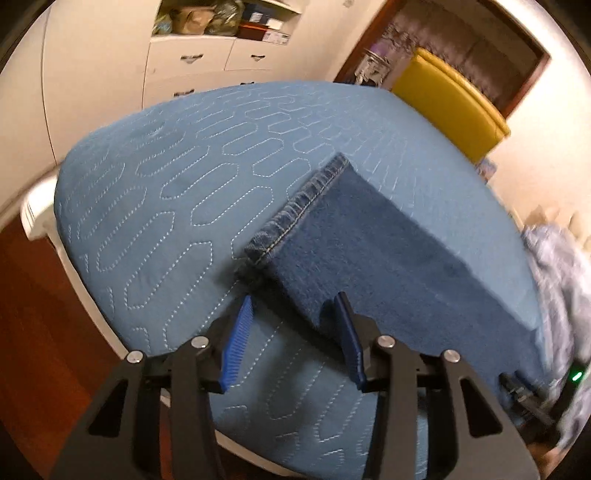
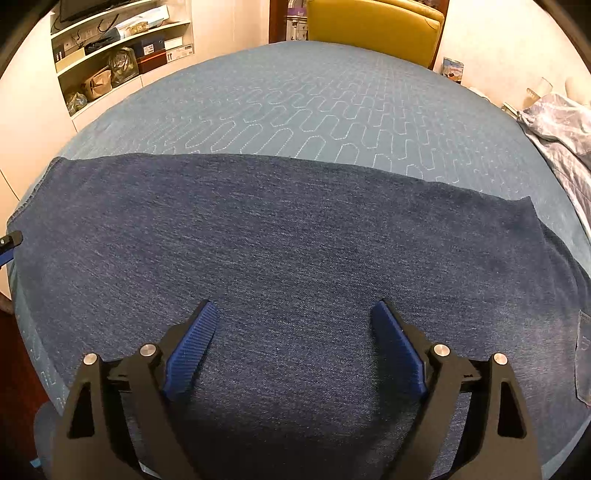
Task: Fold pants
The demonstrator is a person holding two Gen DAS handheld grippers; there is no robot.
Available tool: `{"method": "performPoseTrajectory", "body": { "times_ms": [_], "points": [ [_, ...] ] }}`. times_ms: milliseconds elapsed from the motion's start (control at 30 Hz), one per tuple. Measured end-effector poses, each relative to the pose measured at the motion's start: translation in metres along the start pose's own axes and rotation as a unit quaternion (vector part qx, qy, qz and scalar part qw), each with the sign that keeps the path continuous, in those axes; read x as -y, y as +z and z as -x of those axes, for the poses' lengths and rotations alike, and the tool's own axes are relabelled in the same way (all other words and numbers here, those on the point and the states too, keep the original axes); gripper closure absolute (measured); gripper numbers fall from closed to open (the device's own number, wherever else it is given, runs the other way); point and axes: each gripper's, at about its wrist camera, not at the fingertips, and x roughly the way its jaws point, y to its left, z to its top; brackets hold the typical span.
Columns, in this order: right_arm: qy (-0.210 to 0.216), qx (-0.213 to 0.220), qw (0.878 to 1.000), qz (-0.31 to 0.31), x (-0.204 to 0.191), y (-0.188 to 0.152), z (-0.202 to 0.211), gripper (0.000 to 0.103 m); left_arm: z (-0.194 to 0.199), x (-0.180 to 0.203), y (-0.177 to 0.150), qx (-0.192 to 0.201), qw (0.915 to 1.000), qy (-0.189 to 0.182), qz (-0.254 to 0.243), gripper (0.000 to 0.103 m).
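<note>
Both grippers open, pants seemingly below

One pair of pants, two tongs, one yellow chair

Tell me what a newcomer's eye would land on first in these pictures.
First the dark blue jeans, spread flat across the quilted light-blue bed cover, with the stitched leg hem toward the left end. Next the open blue-padded left tool at that hem and the open right tool over the jeans' middle. Behind stands a mustard-yellow chair.
</note>
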Motion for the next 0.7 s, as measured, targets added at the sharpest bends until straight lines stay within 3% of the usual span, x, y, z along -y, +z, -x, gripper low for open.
{"method": "performPoseTrajectory", "body": {
  "times_ms": [100,167,200,267,300,367,433,700],
  "points": [
    [0.0,0.001,1.0,0.0,0.0,0.0,0.0,0.019,0.001,-0.013,0.003,-0.004,0.9985,-0.04,0.038,0.056],
    [0.0,0.003,1.0,0.002,0.0,0.0,0.0,0.018,0.002,-0.021,0.006,-0.007,0.9939,-0.09,0.064,0.079],
    [0.0,0.004,1.0,0.003,0.0,0.0,0.0,0.018,0.001,-0.027,0.007,-0.011,0.9872,-0.13,0.092,0.079],
    [0.0,0.004,1.0,0.003,0.0,-0.002,0.0,0.018,-0.004,-0.041,0.006,-0.015,0.9801,-0.145,0.135,0.075],
    [0.0,0.004,1.0,0.003,0.001,-0.003,0.0,0.018,-0.007,-0.05,0.003,-0.02,0.9737,-0.154,0.167,0.067],
    [0.002,0.005,1.0,0.004,0.001,-0.003,0.0,0.018,-0.011,-0.067,-0.007,-0.023,0.9505,-0.208,0.23,0.064],
    [0.001,0.006,1.0,0.004,0.002,-0.004,0.0,0.018,-0.013,-0.074,-0.012,-0.023,0.9391,-0.228,0.256,0.064],
    [0.003,0.004,1.0,0.005,0.004,-0.005,0.0,0.018,-0.026,-0.077,-0.002,-0.009,0.9321,-0.25,0.262,0.065]
  ]
}}
